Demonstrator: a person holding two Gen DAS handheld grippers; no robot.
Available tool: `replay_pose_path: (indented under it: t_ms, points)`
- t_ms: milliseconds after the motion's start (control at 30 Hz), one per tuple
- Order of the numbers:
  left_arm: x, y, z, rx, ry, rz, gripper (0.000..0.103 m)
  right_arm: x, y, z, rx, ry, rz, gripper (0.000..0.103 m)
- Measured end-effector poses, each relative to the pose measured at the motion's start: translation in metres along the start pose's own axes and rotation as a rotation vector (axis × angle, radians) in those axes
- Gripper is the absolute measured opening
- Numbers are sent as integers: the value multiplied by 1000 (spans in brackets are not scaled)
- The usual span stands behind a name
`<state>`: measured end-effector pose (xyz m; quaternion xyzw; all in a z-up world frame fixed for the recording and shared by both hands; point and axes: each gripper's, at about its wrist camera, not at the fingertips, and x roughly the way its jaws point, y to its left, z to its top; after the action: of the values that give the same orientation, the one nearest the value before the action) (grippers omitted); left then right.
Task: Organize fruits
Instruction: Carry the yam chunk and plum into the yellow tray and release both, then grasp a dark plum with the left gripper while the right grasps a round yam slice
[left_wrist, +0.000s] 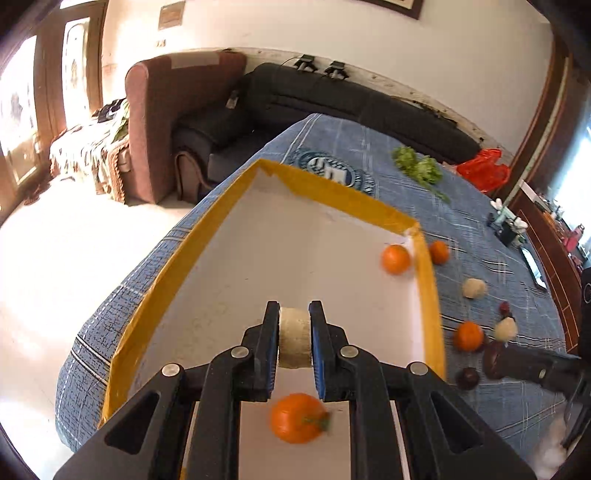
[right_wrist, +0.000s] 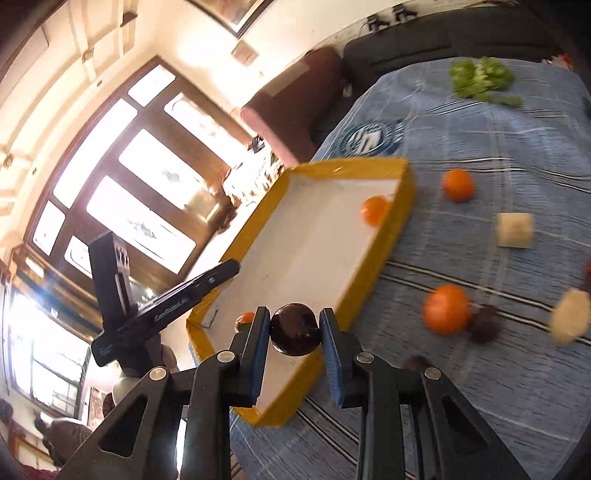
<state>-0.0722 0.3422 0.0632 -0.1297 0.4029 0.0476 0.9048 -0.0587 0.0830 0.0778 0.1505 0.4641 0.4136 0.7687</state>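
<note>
**Left wrist view**
- The left gripper (left_wrist: 294, 332) is pinching a pale beige cylinder-shaped piece (left_wrist: 294, 341), matte and rough-skinned, hanging over the white floor of the yellow-rimmed tray (left_wrist: 430, 291).
- The piece's flat ends sit against the blue pads, so its long axis runs across from jaw to jaw; what kind of fruit it is I cannot tell.
- A blurred orange with a green stalk (left_wrist: 297, 417) lies in the tray right below the jaws, stalk pointing right.
- A second orange (left_wrist: 395, 259) sits in the tray's far right corner, touching the wall.
- Out on the blue checked cloth (left_wrist: 480, 206): an orange just outside the rim (left_wrist: 439, 252), two more pale pieces (left_wrist: 474, 288) (left_wrist: 505, 329), another orange (left_wrist: 468, 335) and a dark round fruit (left_wrist: 467, 377).
- The right gripper (left_wrist: 495, 360) comes in from the right edge, its jaws hard to make out.
- Leafy greens (left_wrist: 417, 166) lie far back.

**Right wrist view**
- The right gripper (right_wrist: 294, 332) is clamped on a dark purple round fruit (right_wrist: 294, 329), glossy, held over the tray's near end (right_wrist: 384, 266).
- It is a ball, so no clear axis; its underside is hidden.
- The left gripper (right_wrist: 166, 308) pokes in from the left, seen side-on, its load hidden.
- The orange beside the jaw (right_wrist: 245, 320) is half covered.
- Fruit at the right edge is smeared by blur.
</note>
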Motion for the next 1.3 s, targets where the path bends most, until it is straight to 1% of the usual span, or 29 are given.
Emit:
replay_pose_path:
  t_ms: [100, 233, 300, 333, 400, 433, 467, 500, 533, 600, 633, 667, 733, 767, 833, 933, 1000, 1100, 1300]
  points:
    - [12, 15, -1, -27, 19, 19, 15, 35, 15, 1, -28, 54, -26, 31]
    - [17, 33, -5, -62, 31, 27, 15, 78, 36, -3, -107, 109, -118, 31]
    - [16, 39, -6, -76, 26, 23, 16, 93, 43, -5, -148, 120, -158, 32]
    - [15, 42, -7, -84, 27, 15, 17, 101, 48, -6, -173, 124, -182, 32]
    - [13, 45, -9, -104, 29, 4, 27, 110, 54, -10, -220, 123, -229, 33]
    - [11, 46, -9, -116, 25, 2, 36, 112, 57, -11, -237, 118, -246, 33]
    - [7, 46, -10, -125, 18, 1, 41, 113, 59, -12, -249, 114, -256, 33]
    - [3, 47, -10, -133, 8, 0, 43, 113, 60, -13, -255, 111, -258, 35]
    - [-3, 47, -10, -142, -1, 0, 46, 111, 62, -13, -258, 103, -251, 39]
    - [-19, 45, -13, -168, -10, 10, 52, 98, 65, -15, -261, 76, -238, 46]
    - [-30, 42, -16, -182, -25, 7, 60, 91, 67, -15, -264, 57, -237, 51]
    - [-41, 41, -21, -193, -50, -6, 68, 81, 67, -17, -265, 38, -235, 53]
    - [-60, 33, -31, -211, -94, -20, 77, 64, 66, -19, -258, -3, -225, 62]
    - [-67, 27, -35, -212, -107, -27, 78, 54, 64, -22, -250, -23, -219, 63]
    - [-71, 12, -40, -189, -101, -49, 78, 37, 61, -32, -242, -48, -216, 64]
    - [-70, -15, -41, -135, -89, -56, 78, 9, 49, -47, -229, -83, -241, 64]
    - [-71, -32, -44, -109, -84, -74, 78, -9, 36, -55, -214, -102, -267, 64]
    - [-72, -57, -47, -49, -74, -88, 78, -45, 8, -66, -168, -142, -323, 66]
    - [-68, -96, -56, 40, -58, -113, 78, -113, -76, -69, -5, -215, -469, 67]
